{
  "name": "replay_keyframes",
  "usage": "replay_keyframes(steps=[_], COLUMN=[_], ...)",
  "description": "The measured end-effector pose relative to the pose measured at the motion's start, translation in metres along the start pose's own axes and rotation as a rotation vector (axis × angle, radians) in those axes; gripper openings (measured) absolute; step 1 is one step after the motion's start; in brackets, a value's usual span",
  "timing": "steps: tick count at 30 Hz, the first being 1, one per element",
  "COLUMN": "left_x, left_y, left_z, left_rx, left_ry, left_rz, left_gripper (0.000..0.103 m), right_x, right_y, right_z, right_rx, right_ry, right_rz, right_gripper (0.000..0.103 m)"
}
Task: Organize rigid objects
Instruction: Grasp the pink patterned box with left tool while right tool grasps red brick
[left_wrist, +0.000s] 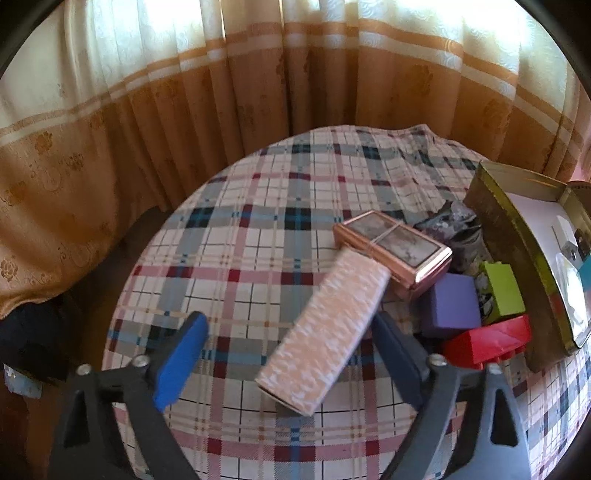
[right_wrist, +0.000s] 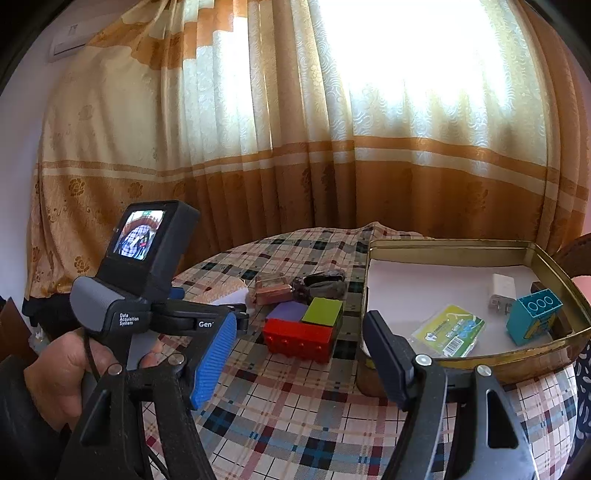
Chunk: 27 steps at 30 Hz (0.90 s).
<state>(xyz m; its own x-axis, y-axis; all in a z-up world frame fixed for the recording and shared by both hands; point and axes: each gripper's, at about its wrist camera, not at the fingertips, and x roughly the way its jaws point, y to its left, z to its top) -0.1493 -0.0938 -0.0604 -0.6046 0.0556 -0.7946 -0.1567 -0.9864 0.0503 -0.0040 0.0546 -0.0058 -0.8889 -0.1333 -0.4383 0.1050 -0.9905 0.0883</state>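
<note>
In the left wrist view my left gripper (left_wrist: 291, 354) is open over the plaid table, its jaws either side of a long pink patterned box (left_wrist: 325, 332) without touching it. Beyond lie a rose-gold case (left_wrist: 395, 247), a purple block (left_wrist: 450, 306), a green block (left_wrist: 504, 291) and a red brick (left_wrist: 487, 339). In the right wrist view my right gripper (right_wrist: 299, 354) is open and empty, in front of the red brick (right_wrist: 299, 338), purple block (right_wrist: 286, 310) and green block (right_wrist: 323, 312). The gold tin tray (right_wrist: 476, 360) holds a white charger (right_wrist: 502, 291), a blue block (right_wrist: 533, 319) and a green packet (right_wrist: 448, 330).
A dark crumpled cloth (right_wrist: 323, 284) lies behind the blocks. The left hand-held gripper with its screen (right_wrist: 142, 236) is at the left in the right wrist view. Orange and cream curtains (right_wrist: 332, 147) hang close behind the round table (right_wrist: 295, 406).
</note>
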Motion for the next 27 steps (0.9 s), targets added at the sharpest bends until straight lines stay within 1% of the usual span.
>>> replay_keyframes(steps=[1,2,4,5,6,7,9,11,13,16,19,23,27], left_x=[0.001,0.004,0.004,0.003,0.002,0.001,0.0,-0.004,-0.011,-0.022,-0.027,-0.028,-0.032], left_y=[-0.001,-0.002,-0.004,-0.005,-0.006,-0.007,-0.007,-0.003,0.006,0.019,0.023,0.023,0.027], left_z=[0.0,-0.001,-0.002,-0.003,-0.003,-0.003,-0.003,-0.003,-0.004,-0.007,-0.009,-0.008,-0.009], left_rx=[0.003,0.008,0.018,0.024,0.028,0.032,0.033,0.009,-0.038,-0.111,-0.137,-0.139,-0.164], left_ry=[0.01,0.021,0.016,0.015,0.012,0.01,0.002,-0.015,-0.047,-0.095,-0.121,-0.13,-0.153], left_rz=[0.0,-0.003,-0.019,-0.029,-0.035,-0.039,-0.024,0.015,0.044,0.076,0.107,0.128,0.141], left_gripper=[0.074,0.07,0.059,0.056,0.05,0.04,0.025,0.025,0.025,0.025,0.025,0.025,0.025], right_x=[0.001,0.002,0.004,0.005,0.006,0.008,0.009,0.009,0.011,0.022,0.035,0.055,0.072], right_y=[-0.001,-0.001,-0.004,-0.005,-0.007,-0.008,-0.009,-0.008,-0.006,-0.003,0.002,0.006,0.007], right_z=[0.0,0.0,0.0,0.0,0.0,0.0,0.001,0.001,0.0,-0.002,-0.002,-0.002,0.002], right_rx=[0.003,0.006,0.019,0.026,0.035,0.042,0.05,0.055,0.07,0.106,0.123,0.162,0.187], right_ry=[0.003,0.007,0.019,0.024,0.031,0.038,0.047,0.046,0.058,0.104,0.154,0.223,0.256], right_rz=[0.0,0.0,0.002,0.002,0.004,0.006,0.022,0.038,0.059,0.09,0.094,0.068,-0.017], right_gripper=[0.073,0.073,0.073,0.073,0.073,0.073,0.073,0.073,0.073,0.073,0.073,0.073,0.073])
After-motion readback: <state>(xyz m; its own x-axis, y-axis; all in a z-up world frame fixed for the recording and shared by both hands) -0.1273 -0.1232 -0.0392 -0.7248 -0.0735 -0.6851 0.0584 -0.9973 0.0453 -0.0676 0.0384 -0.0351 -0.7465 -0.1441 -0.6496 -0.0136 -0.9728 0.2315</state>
